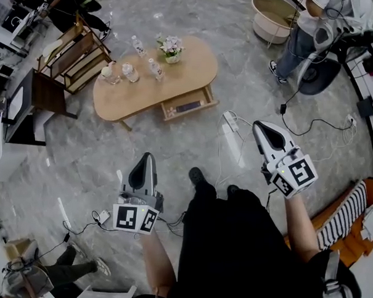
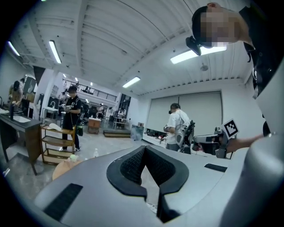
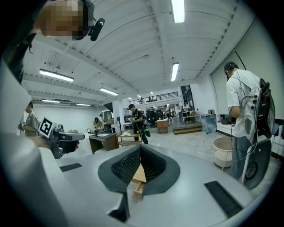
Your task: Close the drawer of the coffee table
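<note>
Both my grippers are empty right now. The left gripper (image 1: 146, 157) and the right gripper (image 1: 260, 127) each have their jaws squeezed fully together with nothing between the pads. You can see that in the left gripper view (image 2: 144, 148) and the right gripper view (image 3: 140, 148) too. I'm holding them out in front of me over bare floor, pointing roughly level.

A bit further out there's a white power strip (image 1: 231, 121) and its cable on the floor, just ahead of the right gripper. I'd want to step around that.

Past it is the coffee table (image 1: 130, 93), well apart from both grippers. The drawer (image 1: 188, 106) hangs open out of the table's near long edge, at the right-hand end, so it sticks out toward me. Its front panel runs lengthwise along that edge, so the push has to go square into the panel, away from me and into the table.

Neither gripper looks clearly closer to me. In the right gripper view the drawer (image 3: 138, 188) sits dead centre just beyond the closed tips, while in the left gripper view the table (image 2: 66, 167) is off to the lower left. So I'd guess the right one is better lined up.

On the tabletop beyond are some bottles (image 1: 130, 72) and a little flower pot (image 1: 172, 49), so a gentle push seems smart.
</note>
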{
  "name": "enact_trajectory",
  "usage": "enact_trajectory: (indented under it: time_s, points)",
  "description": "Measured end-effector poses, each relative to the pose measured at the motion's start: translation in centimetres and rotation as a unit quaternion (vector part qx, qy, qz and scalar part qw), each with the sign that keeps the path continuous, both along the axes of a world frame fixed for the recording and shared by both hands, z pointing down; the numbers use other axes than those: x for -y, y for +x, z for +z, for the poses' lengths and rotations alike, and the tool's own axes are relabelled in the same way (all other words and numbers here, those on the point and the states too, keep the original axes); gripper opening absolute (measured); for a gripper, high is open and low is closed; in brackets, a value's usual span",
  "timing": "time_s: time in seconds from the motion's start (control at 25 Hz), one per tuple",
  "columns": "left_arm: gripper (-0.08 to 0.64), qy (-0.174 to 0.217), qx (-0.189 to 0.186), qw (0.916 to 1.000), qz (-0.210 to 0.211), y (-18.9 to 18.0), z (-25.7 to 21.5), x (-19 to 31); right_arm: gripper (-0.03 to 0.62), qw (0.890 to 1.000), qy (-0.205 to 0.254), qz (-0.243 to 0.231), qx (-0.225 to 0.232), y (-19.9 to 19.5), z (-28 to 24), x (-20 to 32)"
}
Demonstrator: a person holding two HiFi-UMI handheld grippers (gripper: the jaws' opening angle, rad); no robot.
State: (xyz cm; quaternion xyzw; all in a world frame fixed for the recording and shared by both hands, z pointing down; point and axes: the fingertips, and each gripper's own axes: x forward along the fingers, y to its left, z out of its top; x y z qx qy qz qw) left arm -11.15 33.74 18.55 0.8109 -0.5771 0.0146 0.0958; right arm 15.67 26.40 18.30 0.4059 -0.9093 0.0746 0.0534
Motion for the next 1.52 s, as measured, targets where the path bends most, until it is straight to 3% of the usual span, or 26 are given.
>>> enact_trajectory:
  time_s: [0.28, 0.44, 0.72, 0.96, 1.16, 1.52]
  points:
    - [0.012, -0.001, 0.013, 0.9996, 0.024, -7.6, 0.3, 5.2, 0.012, 0.999, -0.02, 0.02, -0.022, -5.2, 1.6, 3.0]
    - [0.012, -0.011, -0.016, 0.9994, 0.027, -9.3, 1.3, 7.3, 0.012, 0.998, -0.04, 0.019, -0.033, -6.9, 3.0, 4.2]
    - [0.012, -0.042, -0.014, 0.9984, 0.035, -7.5, 4.8, 10.4, 0.012, 0.998, -0.056, 0.0, -0.033, -8.5, 5.3, 8.6]
    - [0.012, -0.062, -0.01, 0.9979, 0.017, -6.9, 5.7, 13.9, 0.012, 0.997, -0.066, -0.034, -0.03, -9.3, 7.0, 14.3]
    - [0.012, -0.09, 0.007, 0.9959, -0.013, -6.1, 8.3, 18.2, 0.012, 0.993, -0.074, -0.073, -0.055, -9.1, 9.1, 20.0]
    - [0.012, -0.148, -0.003, 0.9883, -0.038, -4.3, 16.1, 24.1, 0.012, 0.982, -0.109, -0.118, -0.101, -9.4, 16.8, 27.7]
